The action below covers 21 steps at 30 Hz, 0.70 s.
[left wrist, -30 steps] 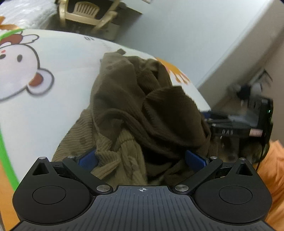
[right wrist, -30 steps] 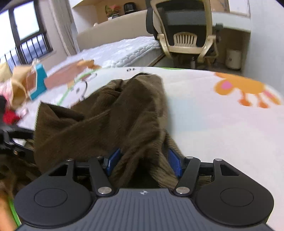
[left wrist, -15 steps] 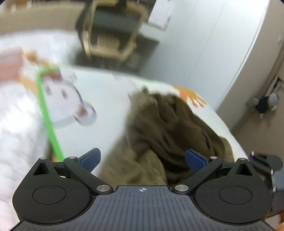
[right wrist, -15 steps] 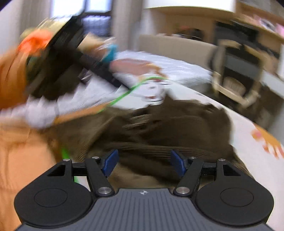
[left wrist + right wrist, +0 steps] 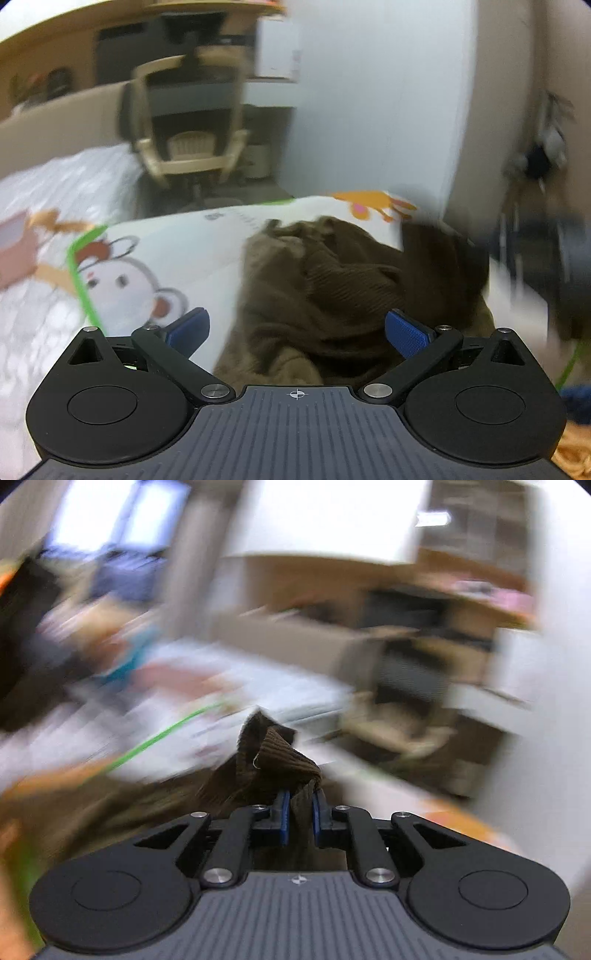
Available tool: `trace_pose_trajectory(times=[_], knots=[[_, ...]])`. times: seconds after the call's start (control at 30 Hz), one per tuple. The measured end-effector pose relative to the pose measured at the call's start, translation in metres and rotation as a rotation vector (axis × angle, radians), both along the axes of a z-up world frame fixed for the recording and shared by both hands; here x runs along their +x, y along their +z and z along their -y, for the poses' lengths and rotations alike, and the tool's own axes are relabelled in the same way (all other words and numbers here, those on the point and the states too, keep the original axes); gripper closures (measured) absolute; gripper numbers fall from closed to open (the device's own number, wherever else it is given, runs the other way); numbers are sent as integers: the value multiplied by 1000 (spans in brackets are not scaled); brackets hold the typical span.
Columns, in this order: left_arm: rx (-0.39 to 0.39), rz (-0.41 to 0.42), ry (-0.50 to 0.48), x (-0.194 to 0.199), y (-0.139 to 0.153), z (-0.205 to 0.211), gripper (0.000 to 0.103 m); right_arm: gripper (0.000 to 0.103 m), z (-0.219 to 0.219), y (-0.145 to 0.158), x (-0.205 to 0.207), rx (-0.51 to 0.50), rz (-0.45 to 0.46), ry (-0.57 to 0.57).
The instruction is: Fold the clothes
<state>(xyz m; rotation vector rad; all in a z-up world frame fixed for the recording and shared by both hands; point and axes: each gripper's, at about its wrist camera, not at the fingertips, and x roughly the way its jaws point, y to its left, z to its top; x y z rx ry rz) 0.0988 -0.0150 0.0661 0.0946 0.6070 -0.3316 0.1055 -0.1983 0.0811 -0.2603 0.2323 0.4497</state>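
A white sheet printed with a cartoon mouse and a green line covers the bed, with a beige chair and a pale wall behind. A brown ribbed sweater lies crumpled in a heap on the sheet. The left gripper is spread wide above the heap's near edge, holding nothing. The right gripper is pressed together, pinching a fold of the sweater that sticks up past its fingertips; the room behind is blurred.
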Motion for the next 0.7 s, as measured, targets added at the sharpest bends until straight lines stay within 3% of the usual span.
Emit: trace_pose_trajectory(times=[0.13, 0.2, 0.27, 0.3, 0.33, 0.37, 0.4, 0.43, 0.47, 0.5, 0.63, 0.7], knots=[[97, 19, -113, 11, -18, 49, 0, 91, 91, 20, 55, 101, 72, -410], [166, 50, -149, 14, -27, 71, 0, 78, 128, 11, 85, 100, 27, -566], [255, 88, -177, 17, -38, 88, 0, 72, 148, -4, 98, 127, -29, -609], [300, 107, -191, 18, -44, 97, 0, 63, 149, -10, 100, 144, -52, -592], [321, 118, -198, 21, -46, 100, 0, 54, 151, -17, 102, 162, -76, -574], [316, 120, -195, 25, -44, 97, 0, 51, 151, -24, 103, 175, -98, -557], [311, 122, -192, 29, -43, 93, 6, 50, 148, -30, 105, 174, -114, -544], [306, 123, -190, 33, -42, 90, 19, 50, 145, -37, 106, 172, -130, -530], [301, 125, -187, 37, -40, 87, 60, 50, 143, -43, 107, 170, -146, -519], [296, 127, -184, 41, -39, 83, 77, 50, 138, -44, 109, 167, -161, -505], [275, 134, -174, 57, -33, 70, 83, 49, 108, -39, 116, 144, -194, -441], [264, 160, -113, 69, -24, 49, 89, 40, 92, -35, 119, 131, -206, -408]])
